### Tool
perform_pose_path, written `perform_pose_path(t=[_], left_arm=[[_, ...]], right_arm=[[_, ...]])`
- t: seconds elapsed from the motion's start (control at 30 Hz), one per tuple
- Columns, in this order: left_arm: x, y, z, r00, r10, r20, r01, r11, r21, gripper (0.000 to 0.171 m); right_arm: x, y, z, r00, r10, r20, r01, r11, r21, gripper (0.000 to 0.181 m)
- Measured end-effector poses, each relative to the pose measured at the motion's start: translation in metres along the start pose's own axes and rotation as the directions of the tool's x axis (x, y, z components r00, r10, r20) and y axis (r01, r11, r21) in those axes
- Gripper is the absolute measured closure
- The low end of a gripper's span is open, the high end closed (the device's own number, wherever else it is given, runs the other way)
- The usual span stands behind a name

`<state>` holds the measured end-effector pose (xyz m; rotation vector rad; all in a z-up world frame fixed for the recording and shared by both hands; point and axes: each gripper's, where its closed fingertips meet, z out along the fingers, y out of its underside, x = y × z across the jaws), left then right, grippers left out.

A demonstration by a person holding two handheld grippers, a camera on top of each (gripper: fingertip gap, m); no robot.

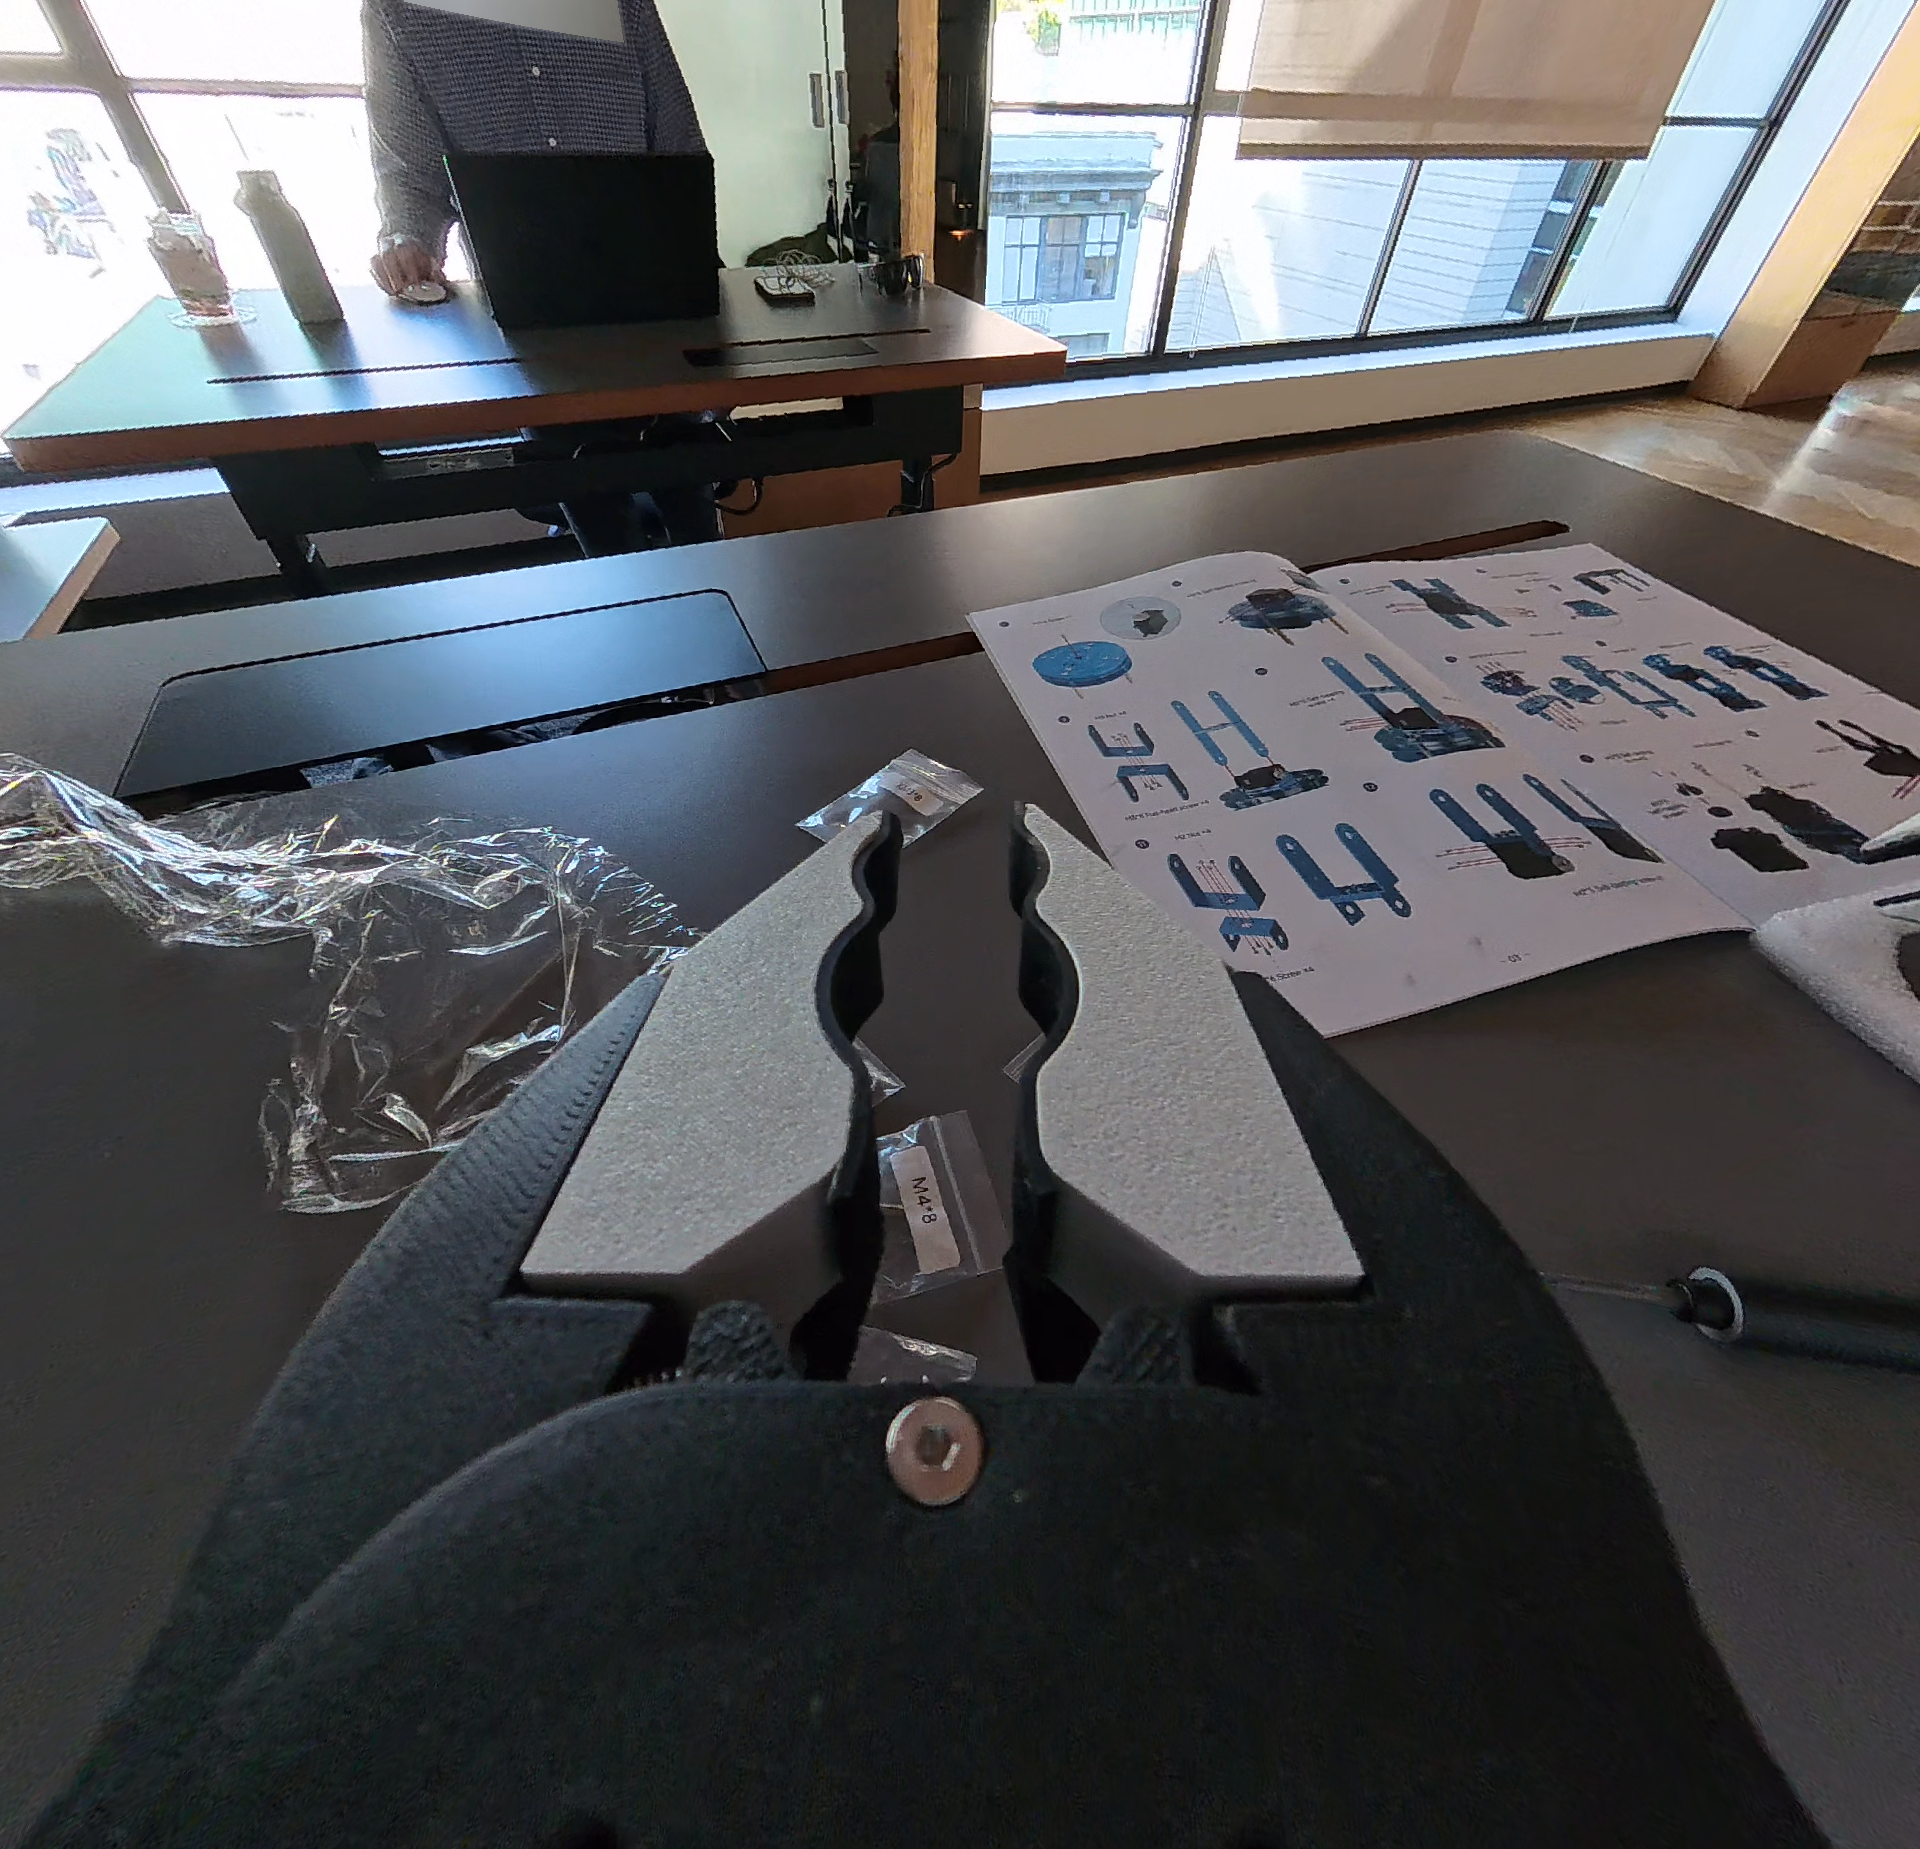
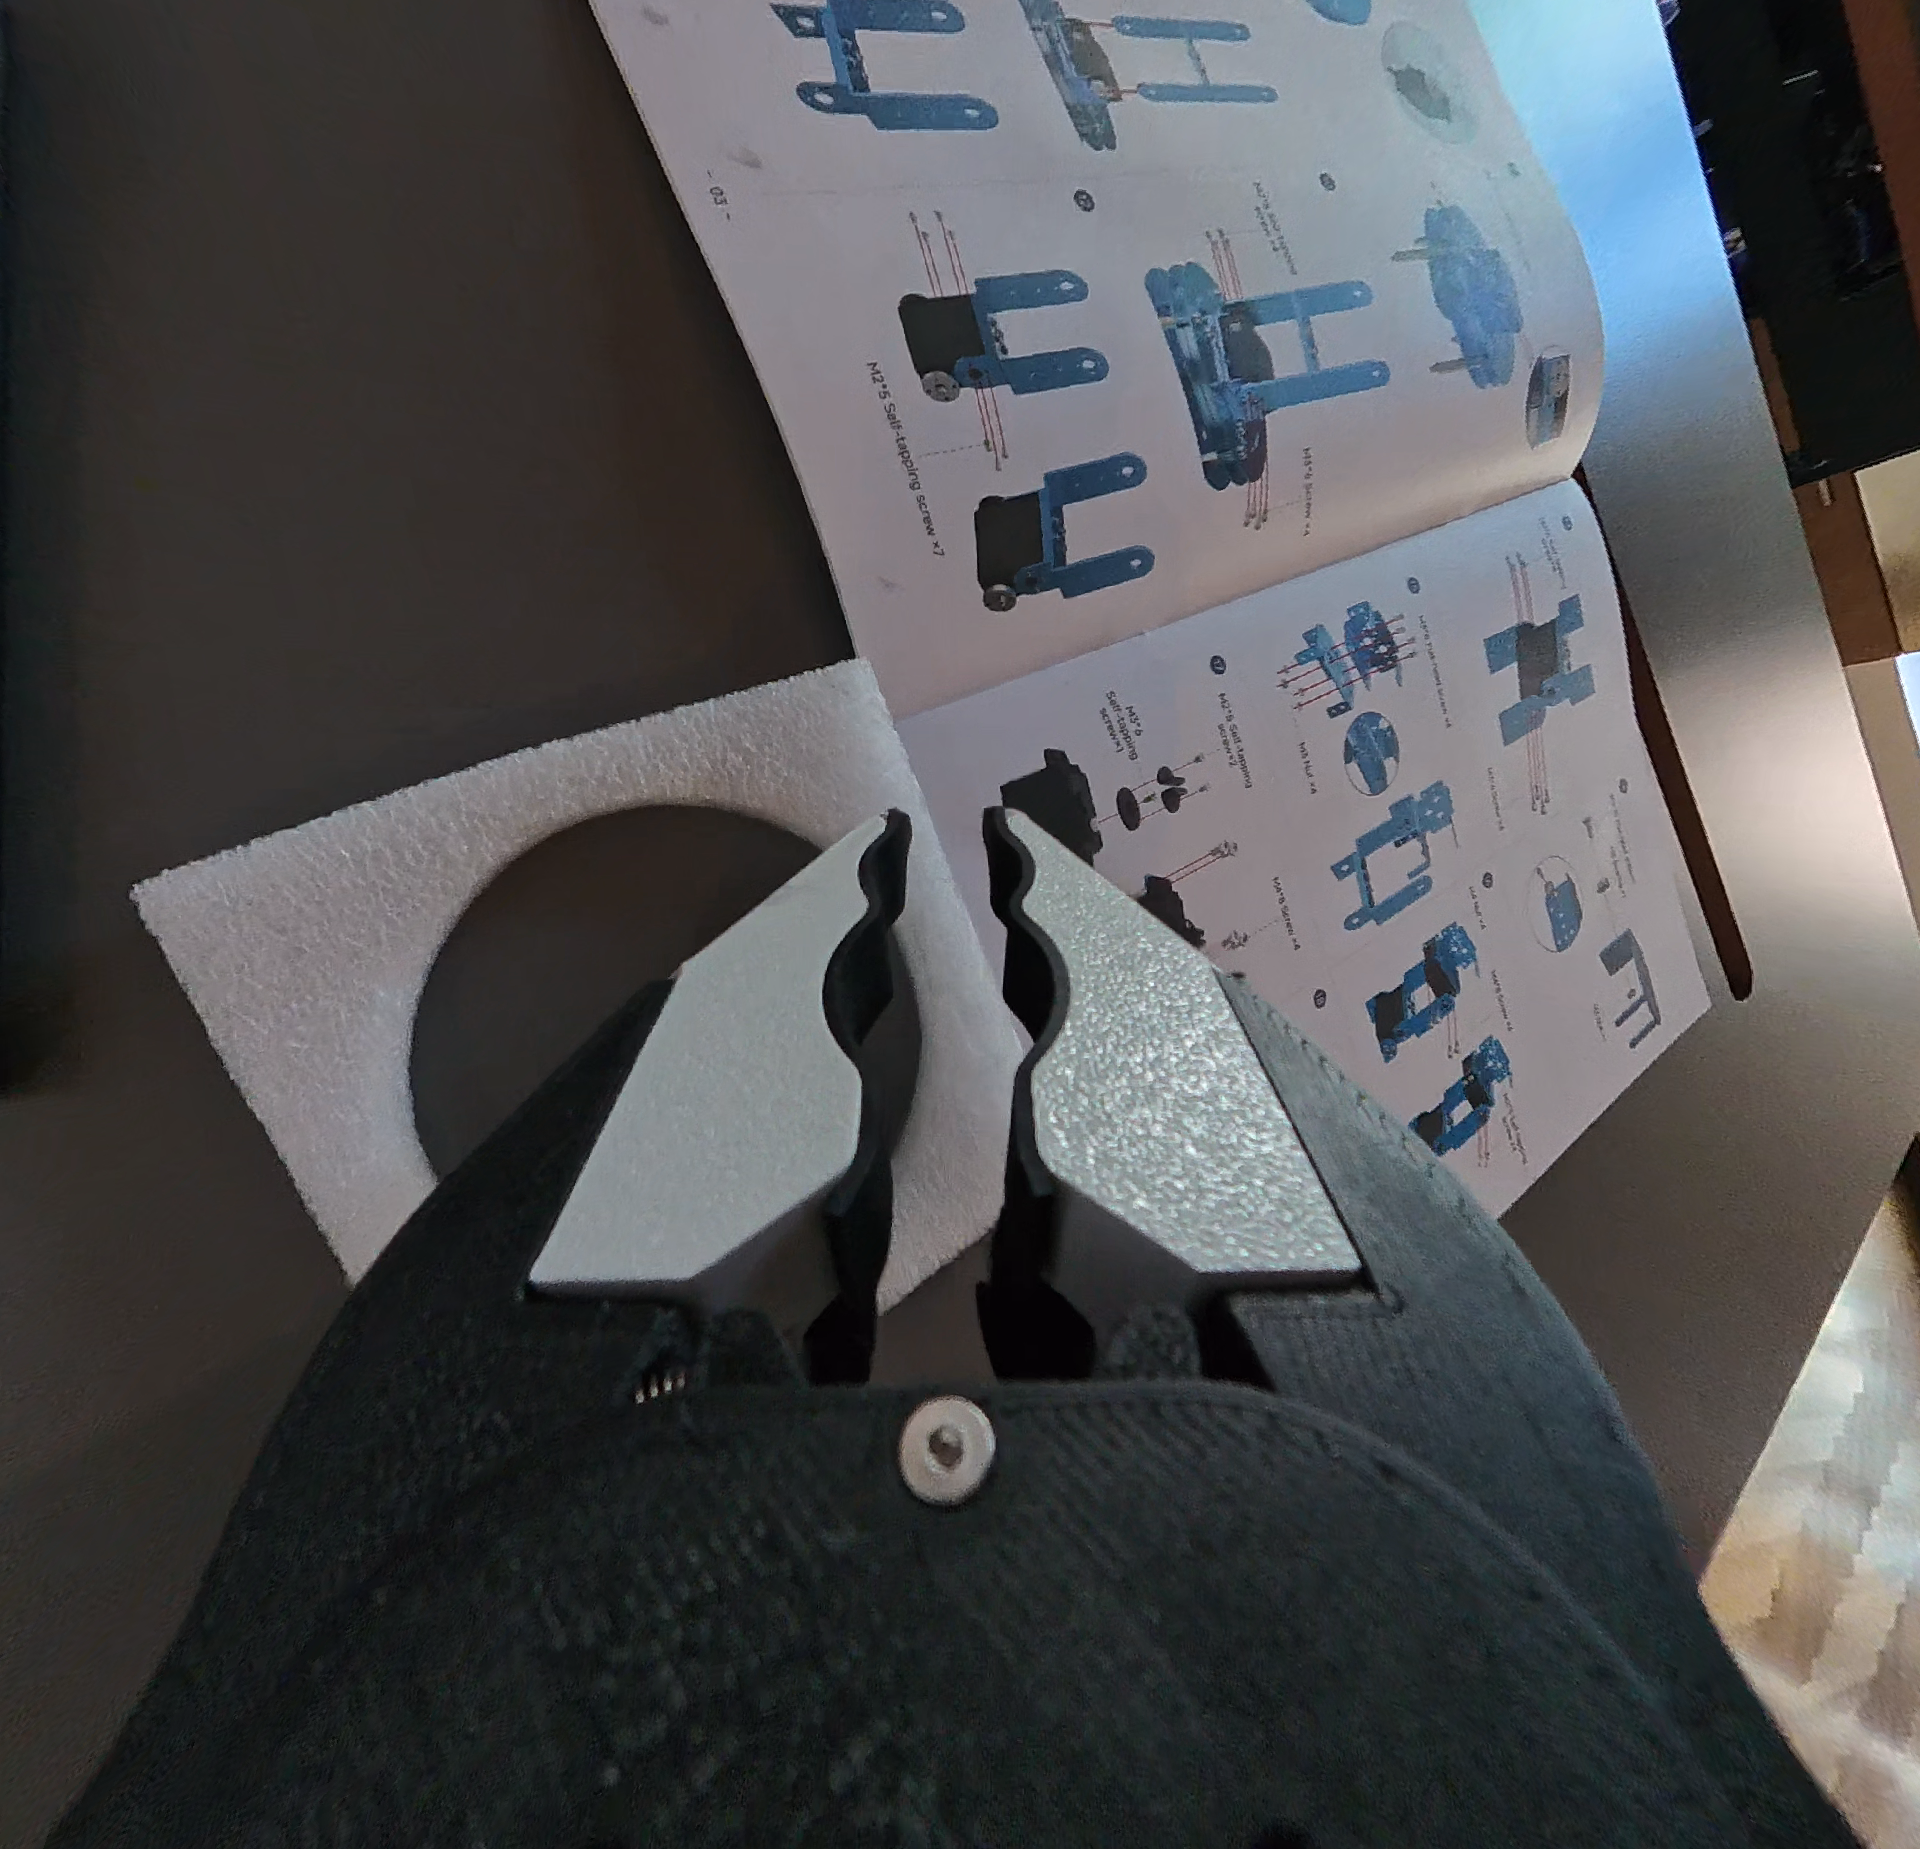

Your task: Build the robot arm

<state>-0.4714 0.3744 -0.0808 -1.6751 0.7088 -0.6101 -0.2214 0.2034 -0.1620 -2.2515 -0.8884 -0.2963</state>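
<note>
The left tongs (image 1: pixel 951 828) hover narrowly parted and empty above small clear labelled bags (image 1: pixel 928 1209) on the dark tabletop (image 1: pixel 1558 1124), crumpled cellophane (image 1: pixel 343 926) to their left, while the right tongs (image 2: pixel 948 825), likewise slightly apart and empty, hang over a white foam sheet (image 2: pixel 312 916) beside an open instruction booklet (image 2: pixel 1039 241).

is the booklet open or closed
Open: the booklet lies spread flat on the table, two pages of drawings showing either side of the fold.
</note>
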Motion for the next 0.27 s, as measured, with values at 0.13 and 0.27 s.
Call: perform_pose_path(t=[0.13, 0.27], left_arm=[[-0.001, 0.001, 0.0, 1.0, 0.004, 0.004, -0.004, 1.0, -0.002, 0.152], [-0.001, 0.005, 0.003, 1.0, 0.007, 0.004, -0.007, 1.0, -0.018, 0.152]], right_arm=[[-0.014, -0.015, 0.001, 0.996, 0.044, 0.084, -0.049, 0.997, 0.061, 0.162], [-0.026, -0.025, 0.0, 0.987, 0.049, 0.15, -0.063, 0.994, 0.094, 0.159]])
